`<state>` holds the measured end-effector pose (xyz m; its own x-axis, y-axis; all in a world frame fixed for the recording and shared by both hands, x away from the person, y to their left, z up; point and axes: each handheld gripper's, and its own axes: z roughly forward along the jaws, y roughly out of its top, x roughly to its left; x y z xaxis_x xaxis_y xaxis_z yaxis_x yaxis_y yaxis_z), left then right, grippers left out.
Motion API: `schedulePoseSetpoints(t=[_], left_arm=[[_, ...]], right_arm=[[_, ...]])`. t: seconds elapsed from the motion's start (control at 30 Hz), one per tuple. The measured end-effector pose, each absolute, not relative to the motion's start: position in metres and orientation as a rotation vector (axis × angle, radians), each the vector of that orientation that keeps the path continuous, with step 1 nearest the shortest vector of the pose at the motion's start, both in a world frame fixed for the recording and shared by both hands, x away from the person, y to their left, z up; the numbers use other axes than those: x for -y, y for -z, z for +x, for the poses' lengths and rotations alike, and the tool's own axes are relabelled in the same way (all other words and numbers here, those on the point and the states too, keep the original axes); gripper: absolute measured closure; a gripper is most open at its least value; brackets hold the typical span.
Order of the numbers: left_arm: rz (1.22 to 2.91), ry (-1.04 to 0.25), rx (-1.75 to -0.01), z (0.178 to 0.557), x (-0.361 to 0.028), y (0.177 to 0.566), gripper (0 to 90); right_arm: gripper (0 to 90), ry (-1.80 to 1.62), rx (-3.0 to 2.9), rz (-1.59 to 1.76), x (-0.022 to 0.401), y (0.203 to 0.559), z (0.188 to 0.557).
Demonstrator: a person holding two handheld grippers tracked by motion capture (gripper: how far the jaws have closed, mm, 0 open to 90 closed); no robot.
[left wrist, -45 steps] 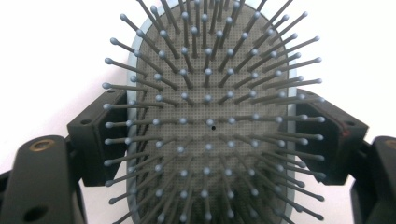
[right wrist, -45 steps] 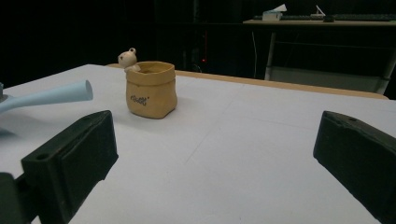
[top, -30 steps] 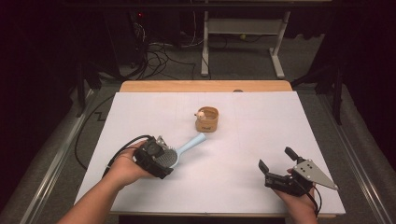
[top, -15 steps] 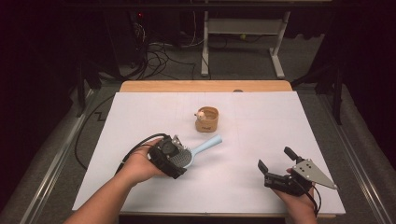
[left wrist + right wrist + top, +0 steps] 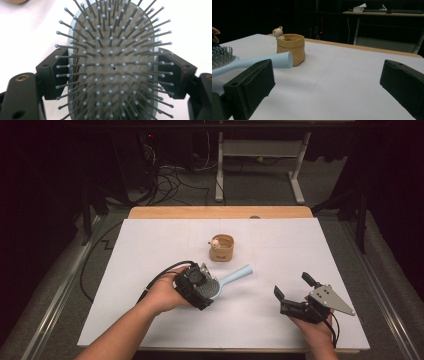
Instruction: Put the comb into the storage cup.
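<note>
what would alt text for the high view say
A person's left gripper clamps the bristled head of a light blue hairbrush on a white table, handle pointing toward a small tan pot with a little figure on its rim. The right gripper rests open nearer the right edge.

The pot [image 5: 222, 248] stands on the table [image 5: 150, 245], behind the middle of it, with a small figure [image 5: 214, 242] at its left rim. In front of the pot lies the hairbrush [image 5: 226, 281], its handle end just before the pot and its head further forward and left of it. The left gripper [image 5: 197, 286] sits at the brush head, left and forward of the pot. The right gripper [image 5: 292, 292] is well apart, right and forward of the pot.
</note>
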<state>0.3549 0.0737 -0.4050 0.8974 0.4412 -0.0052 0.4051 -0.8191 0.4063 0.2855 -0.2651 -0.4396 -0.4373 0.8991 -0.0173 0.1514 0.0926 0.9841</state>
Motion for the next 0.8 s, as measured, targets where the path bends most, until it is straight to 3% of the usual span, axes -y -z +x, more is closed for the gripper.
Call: schedulePoseSetpoints(t=[0.43, 0.8], left_arm=[[2.65, -0.12, -0.626, 0.365, -0.073, 0.4, 20.2], [2.652, -0.108, -0.617, 0.372, -0.067, 0.397, 20.2]], right_arm=[[0.1, -1.287, -1.715, 1.011, 0.246, 0.434, 0.337], [0.1, -1.176, -1.779, 0.983, 0.259, 0.442, 0.337]])
